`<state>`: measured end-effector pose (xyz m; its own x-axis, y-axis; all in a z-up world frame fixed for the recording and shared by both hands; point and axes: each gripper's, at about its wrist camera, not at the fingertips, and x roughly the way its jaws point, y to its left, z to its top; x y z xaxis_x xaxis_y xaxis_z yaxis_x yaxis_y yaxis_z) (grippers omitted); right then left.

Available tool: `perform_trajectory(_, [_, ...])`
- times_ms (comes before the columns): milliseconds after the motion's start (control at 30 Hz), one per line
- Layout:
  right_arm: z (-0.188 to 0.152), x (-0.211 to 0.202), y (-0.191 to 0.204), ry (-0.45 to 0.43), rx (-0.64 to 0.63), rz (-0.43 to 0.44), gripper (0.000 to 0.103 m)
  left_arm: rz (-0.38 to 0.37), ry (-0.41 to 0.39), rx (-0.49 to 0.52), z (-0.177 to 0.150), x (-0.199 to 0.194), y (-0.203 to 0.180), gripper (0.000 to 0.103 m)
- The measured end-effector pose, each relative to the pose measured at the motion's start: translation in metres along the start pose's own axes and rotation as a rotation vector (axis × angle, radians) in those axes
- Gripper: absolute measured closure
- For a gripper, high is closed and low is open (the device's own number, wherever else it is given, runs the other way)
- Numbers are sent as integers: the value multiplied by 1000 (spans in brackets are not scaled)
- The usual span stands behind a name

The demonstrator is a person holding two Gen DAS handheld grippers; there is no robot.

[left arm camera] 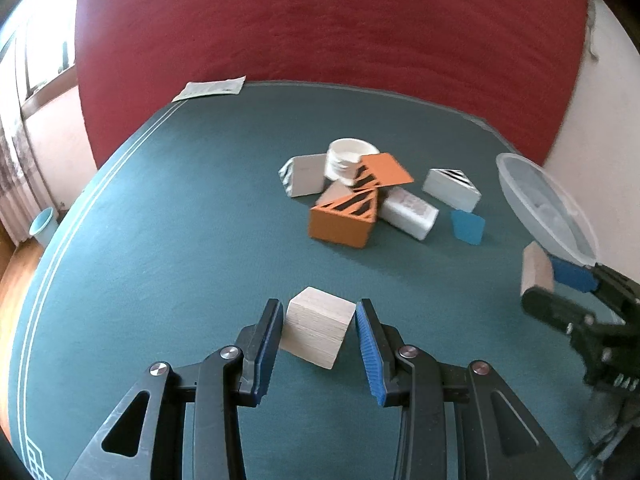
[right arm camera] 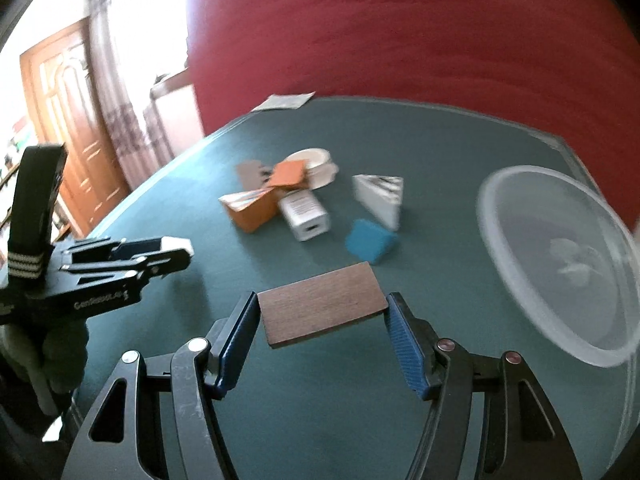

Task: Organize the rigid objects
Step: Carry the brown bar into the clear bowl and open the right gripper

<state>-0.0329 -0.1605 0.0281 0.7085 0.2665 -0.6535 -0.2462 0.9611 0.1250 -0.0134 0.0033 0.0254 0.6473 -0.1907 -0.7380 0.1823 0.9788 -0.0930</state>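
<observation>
Two grippers are working over the green tabletop (left arm camera: 160, 220). The left gripper (left arm camera: 320, 320) is clenching one pale wooden cube (left arm camera: 318, 326), its blue pads pressing on the cube's two sides near the front of the tabletop. The right gripper (right arm camera: 322, 322) is gripping one dark wooden plate (right arm camera: 322, 304) by its short ends, holding it flat above the cloth.

Near the middle of the tabletop a loose heap is lying: two orange pieces, a striped orange wedge (left arm camera: 342, 220) and a thinner orange tile (left arm camera: 386, 170) leaning over it; one white round ring (left arm camera: 350, 158); one grey block (left arm camera: 304, 174) just beside the ring; and one white rectangular box (left arm camera: 408, 212) touching the wedge. Standing a little apart to the right are one white striped wedge (left arm camera: 452, 186) and one blue block (left arm camera: 467, 226).

One clear plastic bowl (right arm camera: 560, 260) is showing at the right, tilted toward the right wrist camera; something pale is lying inside it, too blurred to identify or count. One sheet of paper (left arm camera: 210, 88) is lying at the far edge of the tabletop.
</observation>
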Motion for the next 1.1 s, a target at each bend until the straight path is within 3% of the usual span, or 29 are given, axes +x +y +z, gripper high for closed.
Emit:
perform_trajectory(433, [-5, -53, -117, -119, 265, -250, 38, -42, -12, 96, 8, -3, -60, 63])
perform_trajectory(633, [-10, -55, -162, -127, 369, -315, 37, -62, -16, 136, 14, -3, -86, 63])
perform_trajectory(900, [-11, -58, -171, -158, 414, -364, 37, -108, -24, 190, 27, 0, -125, 63])
perform_trajectory(1100, [-17, -64, -173, -193, 449, -534, 37, -163, -33, 221, 43, 6, -160, 63])
